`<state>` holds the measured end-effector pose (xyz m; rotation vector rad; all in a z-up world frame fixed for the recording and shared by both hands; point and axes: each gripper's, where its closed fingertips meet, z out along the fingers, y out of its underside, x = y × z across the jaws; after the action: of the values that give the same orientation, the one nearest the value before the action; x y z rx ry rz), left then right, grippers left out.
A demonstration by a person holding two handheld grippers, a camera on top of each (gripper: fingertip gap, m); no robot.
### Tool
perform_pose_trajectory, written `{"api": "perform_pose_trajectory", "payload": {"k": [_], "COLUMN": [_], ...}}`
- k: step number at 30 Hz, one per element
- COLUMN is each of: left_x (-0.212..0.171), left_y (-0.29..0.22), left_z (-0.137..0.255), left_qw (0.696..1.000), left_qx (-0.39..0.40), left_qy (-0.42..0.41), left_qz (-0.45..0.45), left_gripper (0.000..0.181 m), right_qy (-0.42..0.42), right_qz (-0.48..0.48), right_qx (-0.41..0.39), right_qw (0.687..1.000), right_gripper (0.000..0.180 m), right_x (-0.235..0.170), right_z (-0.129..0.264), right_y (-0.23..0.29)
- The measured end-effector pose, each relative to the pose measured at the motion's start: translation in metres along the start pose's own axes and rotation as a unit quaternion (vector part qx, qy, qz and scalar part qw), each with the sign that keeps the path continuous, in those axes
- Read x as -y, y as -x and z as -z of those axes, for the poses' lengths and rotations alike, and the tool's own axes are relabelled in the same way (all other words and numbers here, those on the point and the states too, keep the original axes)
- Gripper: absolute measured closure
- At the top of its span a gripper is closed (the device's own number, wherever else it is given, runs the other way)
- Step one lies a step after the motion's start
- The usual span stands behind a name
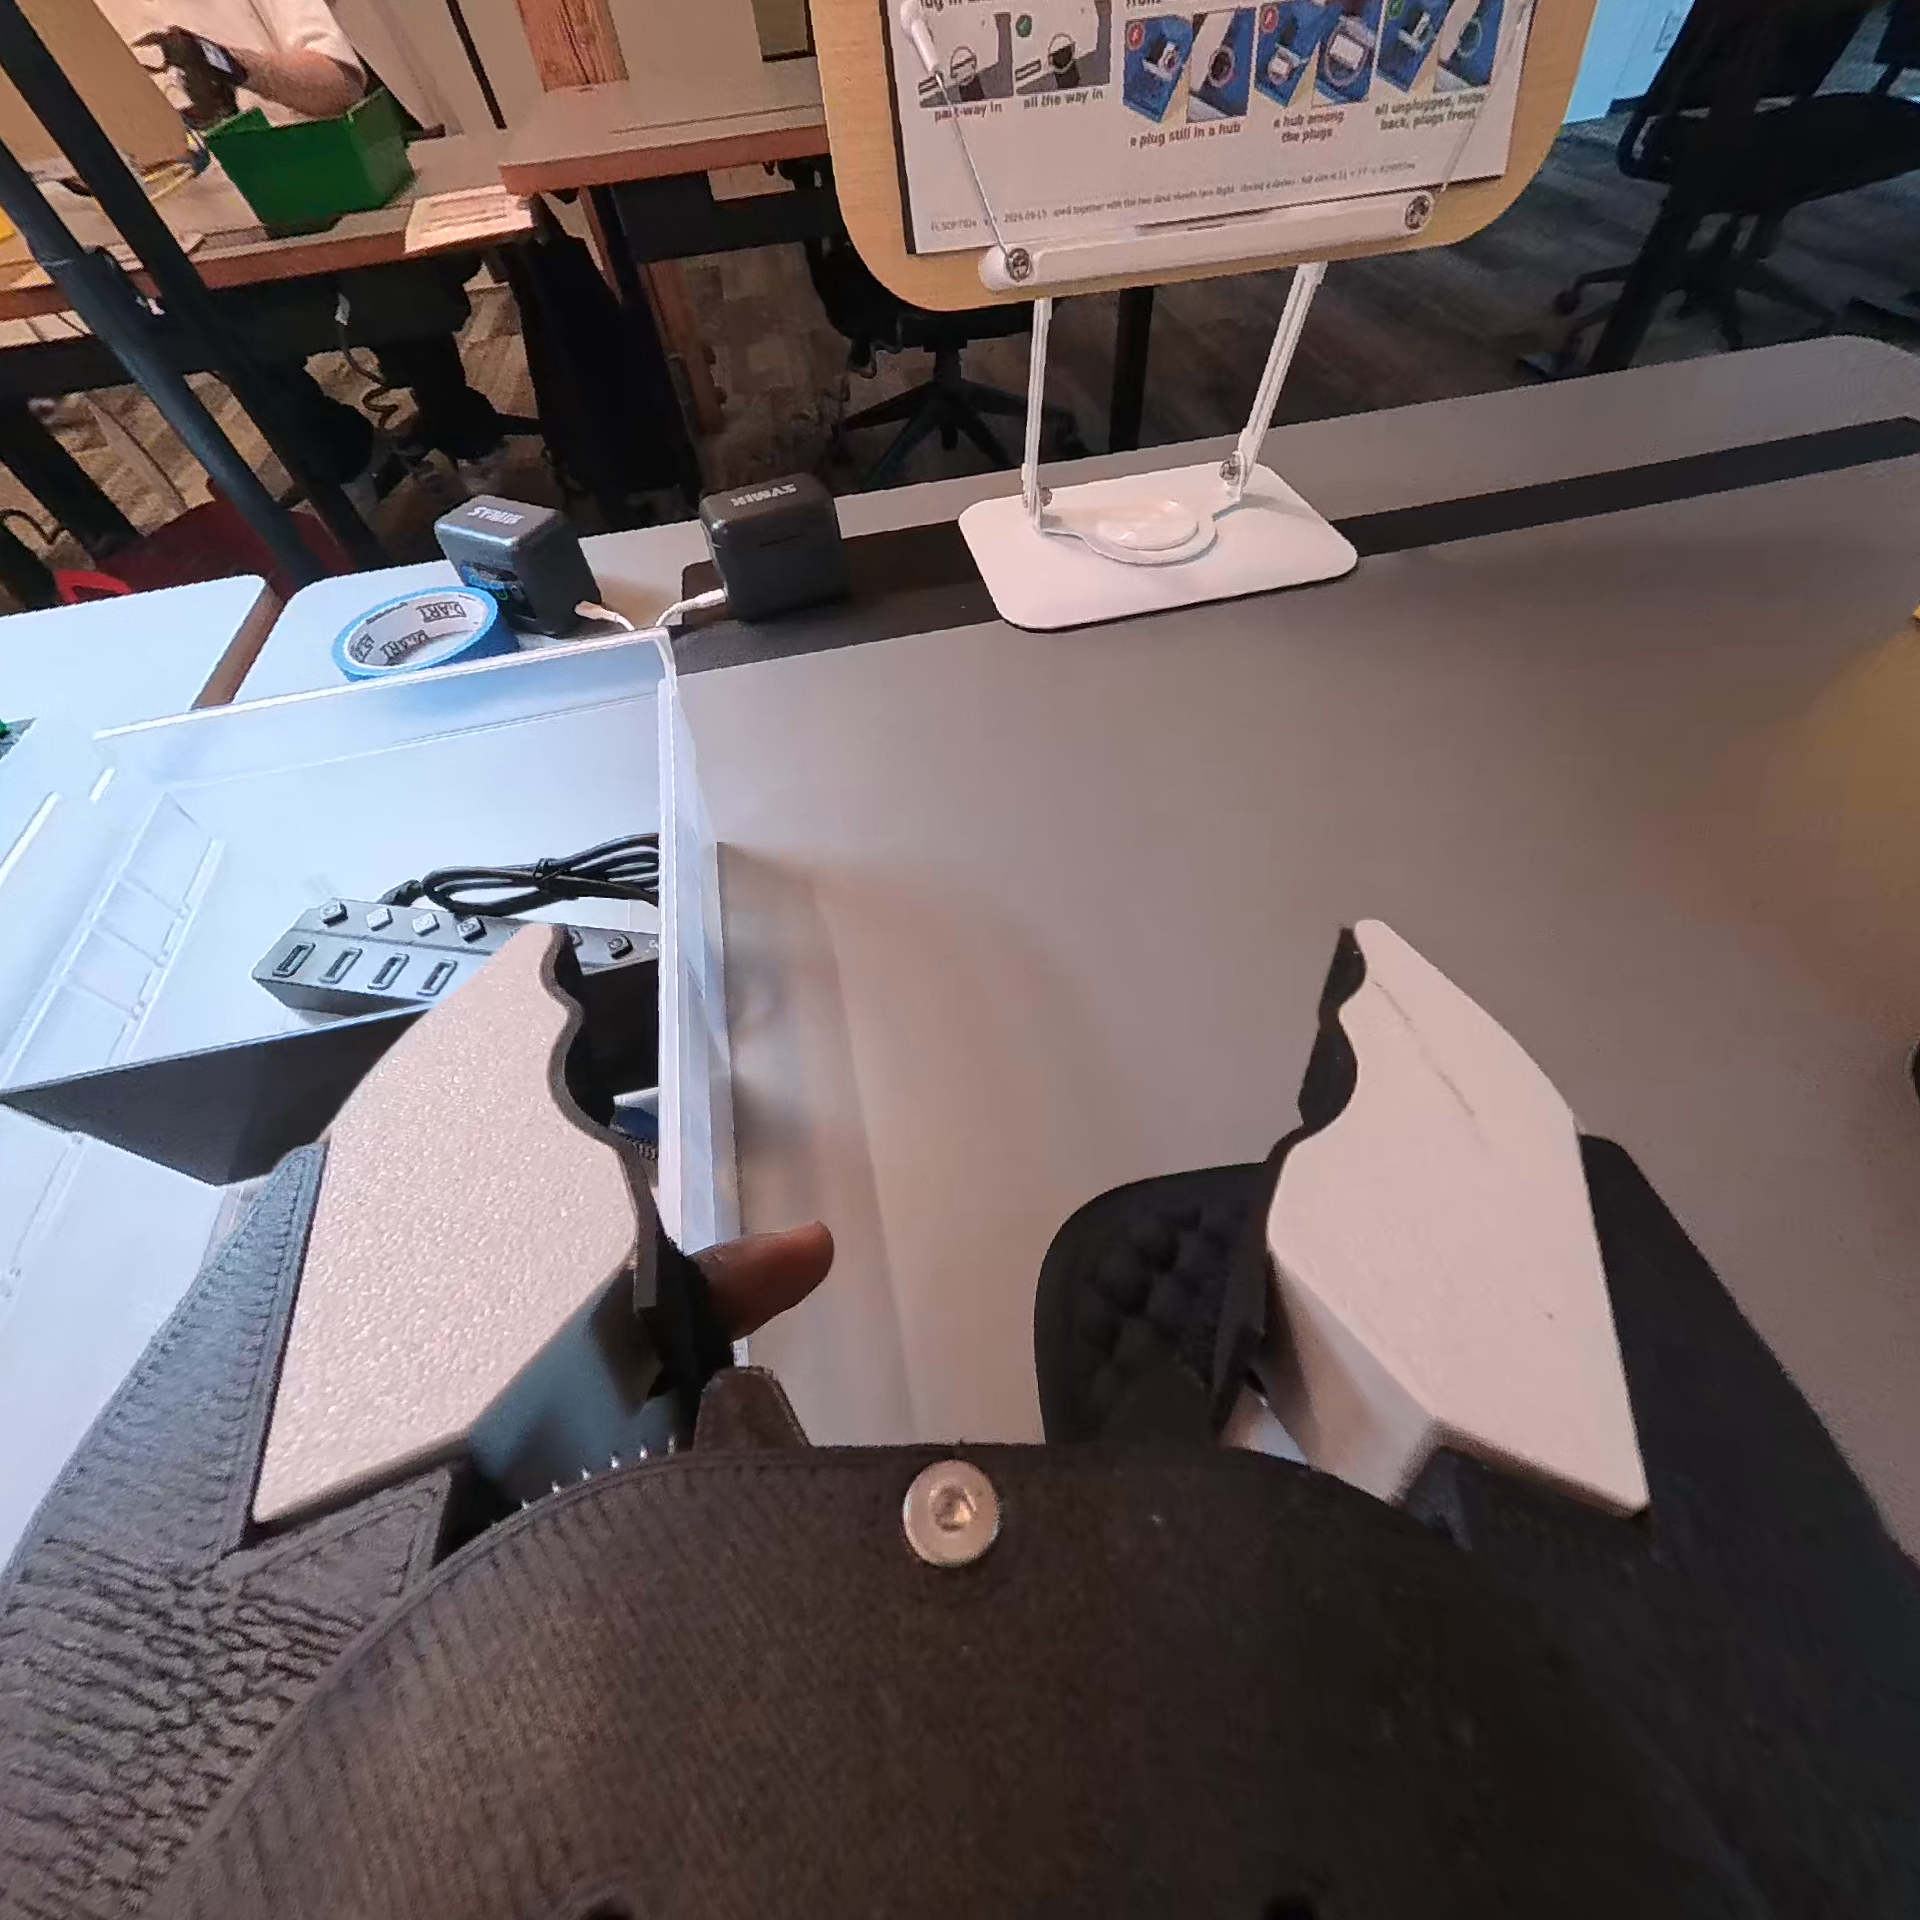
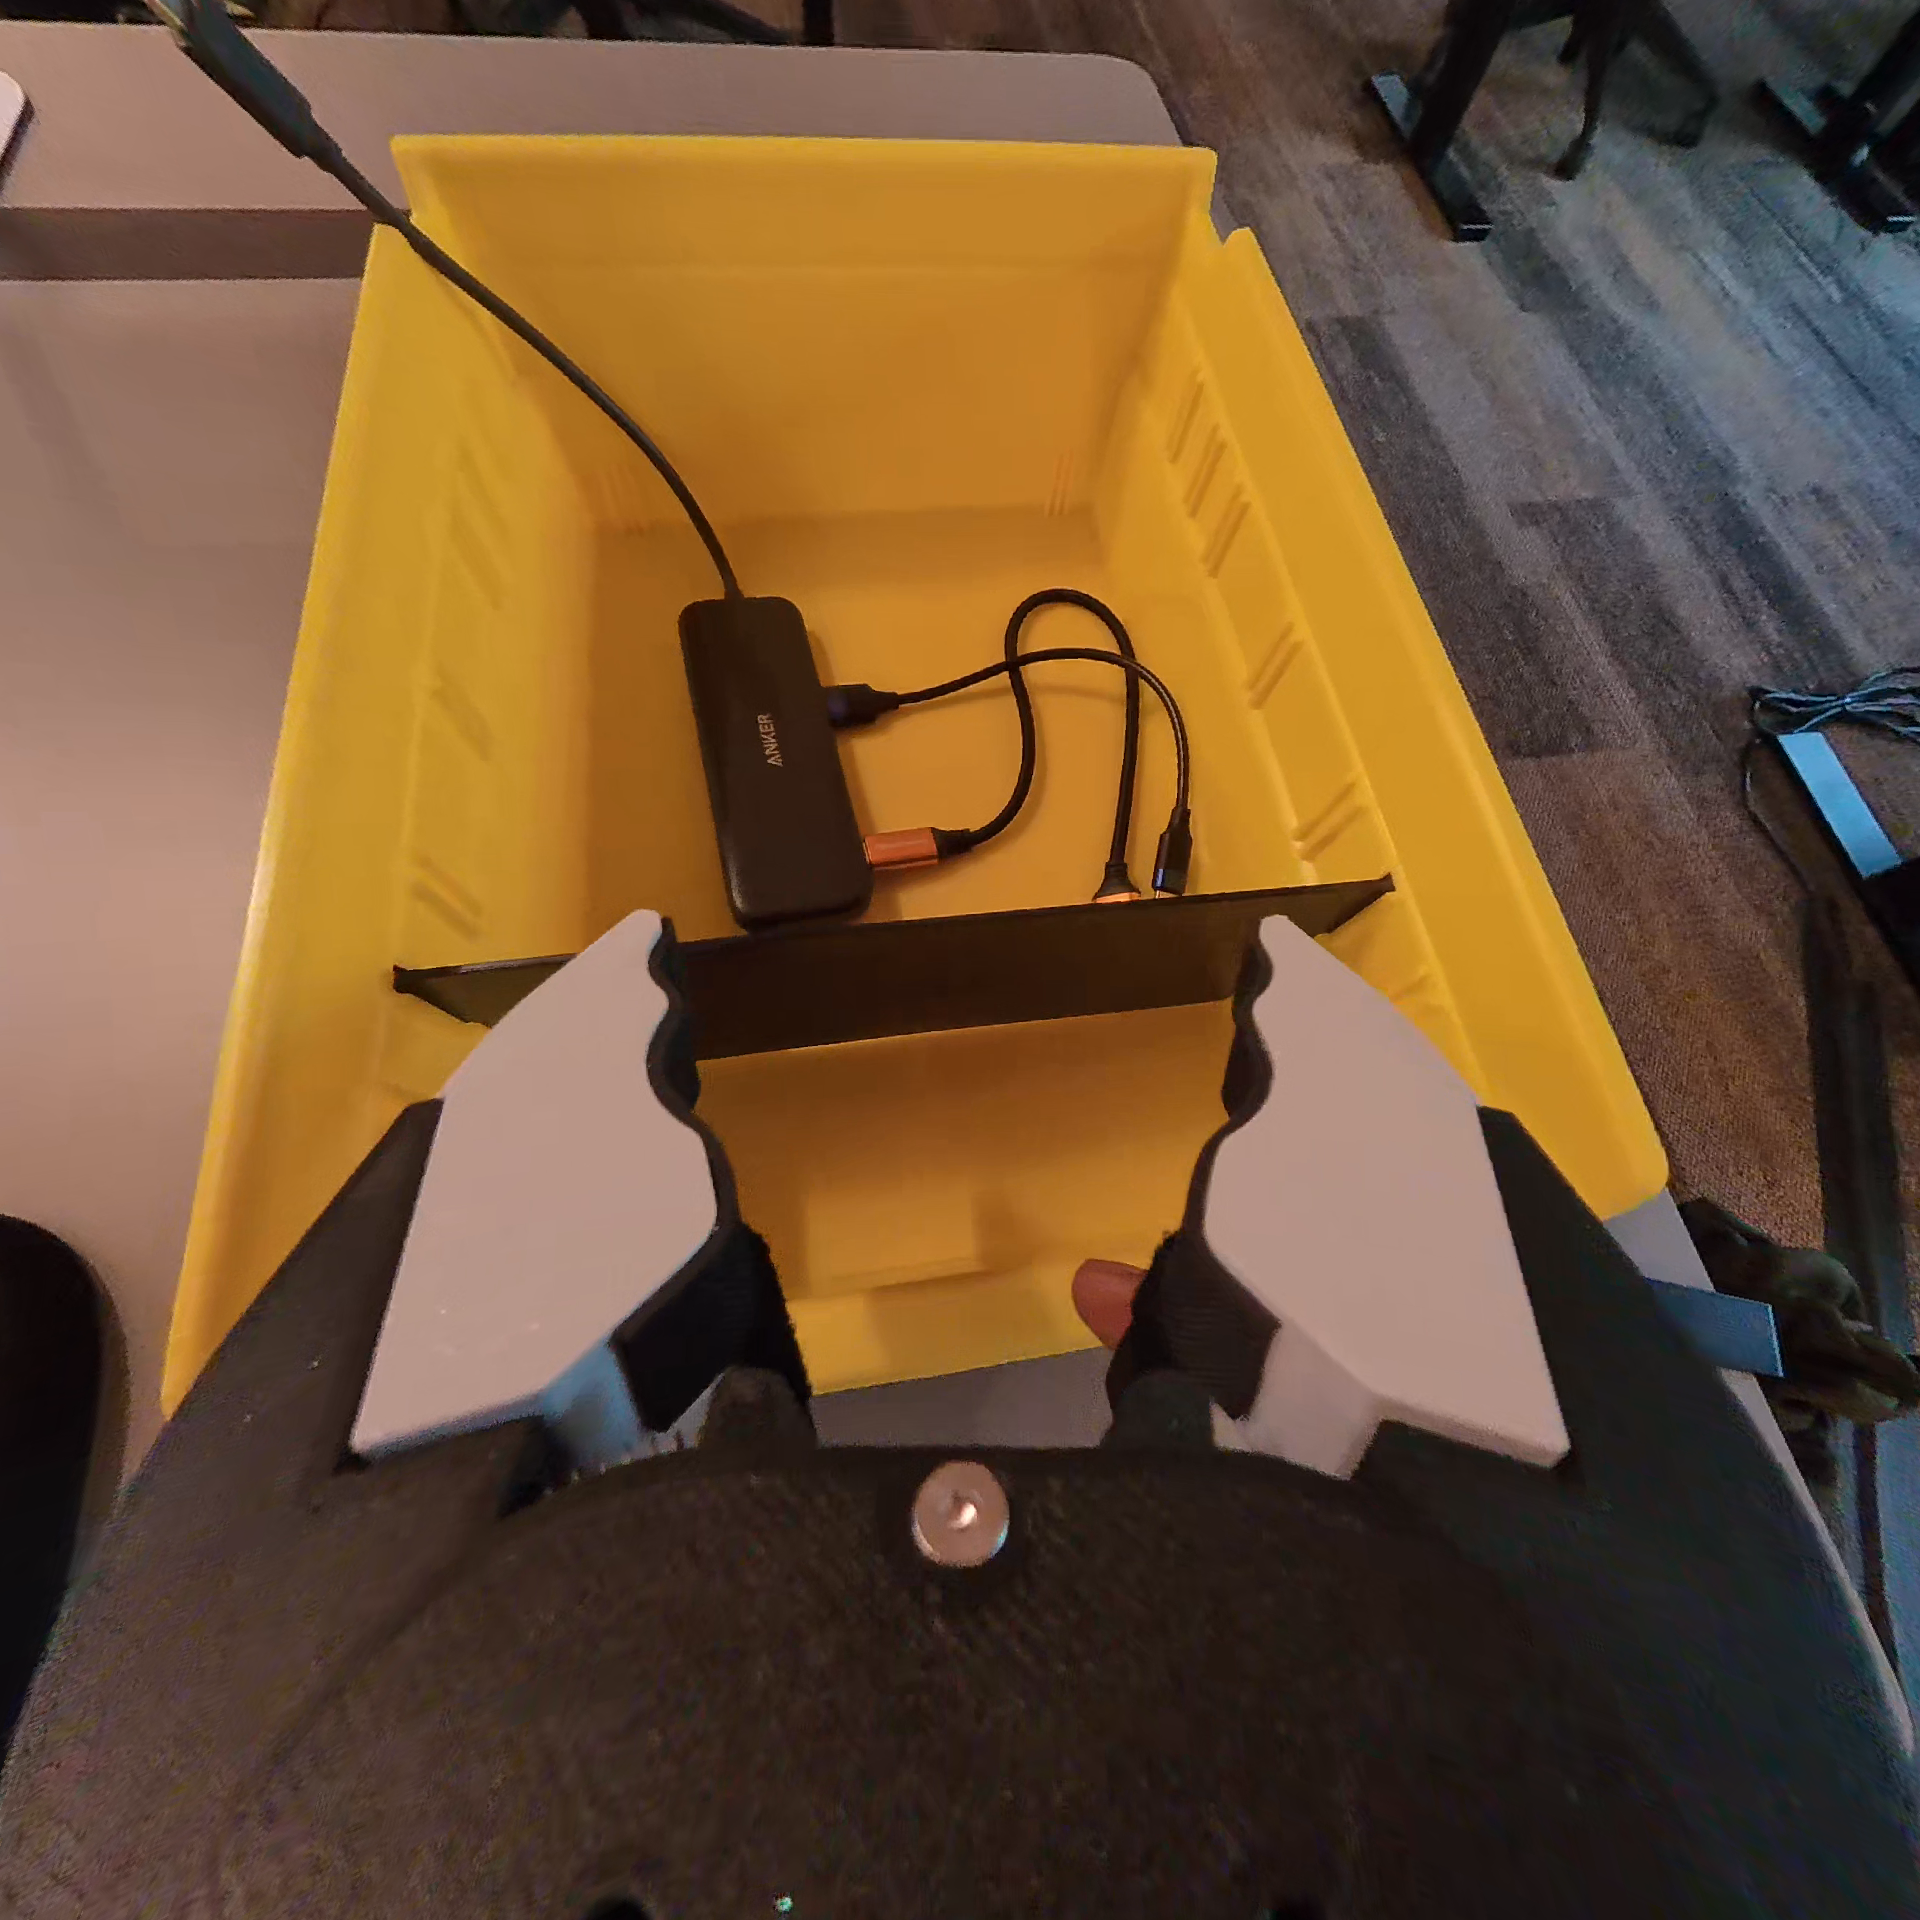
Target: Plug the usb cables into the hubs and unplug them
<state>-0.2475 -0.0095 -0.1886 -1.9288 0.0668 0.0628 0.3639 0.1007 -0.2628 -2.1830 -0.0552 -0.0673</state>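
Note:
In the right wrist view a black flat hub point(image 2: 774, 758) lies in the far compartment of a yellow bin point(image 2: 831, 343). Two short cables are plugged into its right side: a black plug point(image 2: 857, 704) and an orange plug point(image 2: 906, 850). Their free ends point(image 2: 1143, 878) lie by a black divider point(image 2: 935, 961). My right gripper point(image 2: 961, 982) is open and empty above the divider. In the left wrist view a black multi-port hub point(image 1: 384, 961) with its coiled black cable point(image 1: 551, 878) lies in a white bin point(image 1: 416, 790). My left gripper point(image 1: 951, 956) is open and empty, over the bin's right wall.
A white document stand point(image 1: 1158, 556) holds an instruction sheet at the grey table's far edge. Two black chargers point(image 1: 774, 551) and a blue tape roll point(image 1: 421, 634) sit behind the white bin. The yellow bin stands at the table's right edge, floor beyond.

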Motion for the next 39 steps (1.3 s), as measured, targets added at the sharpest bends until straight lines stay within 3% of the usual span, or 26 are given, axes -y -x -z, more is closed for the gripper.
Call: {"api": "perform_pose_trajectory", "payload": {"k": [2, 3, 4, 5, 6, 12, 17, 20, 26, 33, 36, 39], "left_x": [0.001, 0.000, 0.000, 0.000, -0.001, -0.002, 0.001, 0.003, -0.001, 0.000, -0.002, 0.001], "left_y": [-0.001, -0.001, -0.001, 0.000, 0.000, -0.001, 0.001, 0.000, 0.000, 0.002, 0.002, 0.003], "left_z": [-0.002, -0.002, -0.003, -0.004, -0.004, -0.004, -0.005, -0.006, -0.008, -0.007, -0.007, -0.008], "left_qw": [1.000, 1.000, 1.000, 1.000, 1.000, 1.000, 1.000, 1.000, 1.000, 1.000, 1.000, 1.000], "left_qx": [-0.002, -0.002, -0.002, 0.000, 0.003, -0.004, 0.000, -0.001, 0.001, 0.006, 0.005, 0.007], "left_qy": [-0.001, 0.000, 0.000, 0.000, 0.002, 0.005, 0.004, 0.003, 0.009, 0.008, 0.010, 0.008], "left_qz": [0.000, -0.001, -0.001, 0.000, 0.001, -0.003, -0.009, -0.012, -0.011, -0.011, -0.013, -0.016], "left_gripper": [0.050, 0.050, 0.050, 0.050, 0.050, 0.050, 0.050, 0.050, 0.051, 0.052, 0.052, 0.052], "right_qy": [-0.006, -0.016, -0.028, -0.034, -0.032, -0.025, -0.010, 0.042, 0.039, 0.045, 0.082, 0.076], "right_qz": [0.008, 0.016, 0.030, 0.043, 0.047, 0.044, 0.037, 0.037, 0.039, 0.017, 0.000, -0.005], "right_qx": [-0.003, -0.002, 0.011, 0.028, 0.033, 0.053, 0.036, 0.036, 0.011, -0.024, -0.023, -0.019], "right_qw": [1.000, 1.000, 0.999, 0.998, 0.998, 0.997, 0.999, 0.998, 0.998, 0.999, 0.996, 0.997], "right_gripper": [0.085, 0.108, 0.151, 0.178, 0.180, 0.176, 0.174, 0.175, 0.169, 0.141, 0.109, 0.095], "right_x": [0.002, 0.004, 0.006, 0.008, 0.008, 0.006, -0.001, -0.017, -0.016, -0.020, -0.037, -0.041], "right_z": [0.001, 0.003, 0.005, 0.006, 0.007, 0.005, -0.002, -0.007, 0.003, 0.024, 0.028, 0.023], "right_y": [0.000, 0.001, 0.006, 0.011, 0.013, 0.019, 0.015, 0.014, 0.006, -0.023, -0.032, -0.034]}}
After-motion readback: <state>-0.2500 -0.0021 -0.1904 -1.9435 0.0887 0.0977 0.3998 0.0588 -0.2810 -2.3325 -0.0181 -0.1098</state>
